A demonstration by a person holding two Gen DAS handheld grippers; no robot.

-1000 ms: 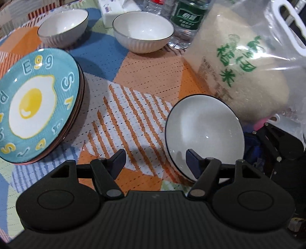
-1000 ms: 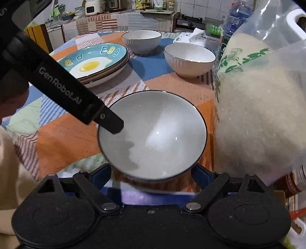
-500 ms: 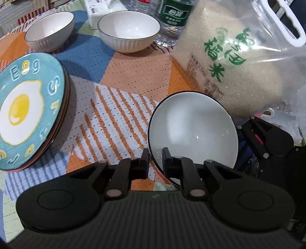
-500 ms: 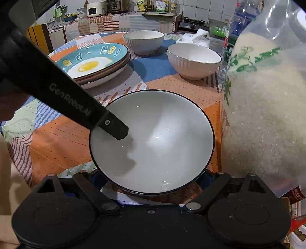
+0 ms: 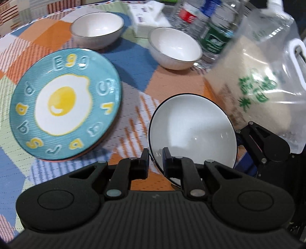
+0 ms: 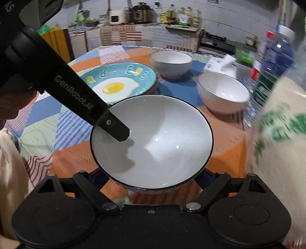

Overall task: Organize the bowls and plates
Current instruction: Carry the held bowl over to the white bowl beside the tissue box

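Observation:
My left gripper (image 5: 155, 160) is shut on the rim of a white black-rimmed bowl (image 5: 193, 132), held tilted above the table's near edge. The same bowl (image 6: 153, 143) fills the right wrist view, with one left finger (image 6: 114, 128) inside its rim. My right gripper (image 6: 151, 176) is spread wide under the bowl; its fingertips are hidden behind it. A teal egg plate (image 5: 65, 103) tops a plate stack at the left. Two white ribbed bowls (image 5: 97, 32) (image 5: 175, 47) stand at the back of the table.
A large bag of rice (image 5: 258, 84) stands right of the held bowl. Water bottles (image 5: 214, 32) and a tissue pack (image 5: 145, 15) stand behind the bowls. The round table has a patterned cloth (image 5: 133, 76). A kitchen counter (image 6: 143, 24) is beyond.
My left gripper closed from open onto the bowl's rim. The bowl has risen and both views now sit higher over the table. The right gripper stays spread under the bowl.

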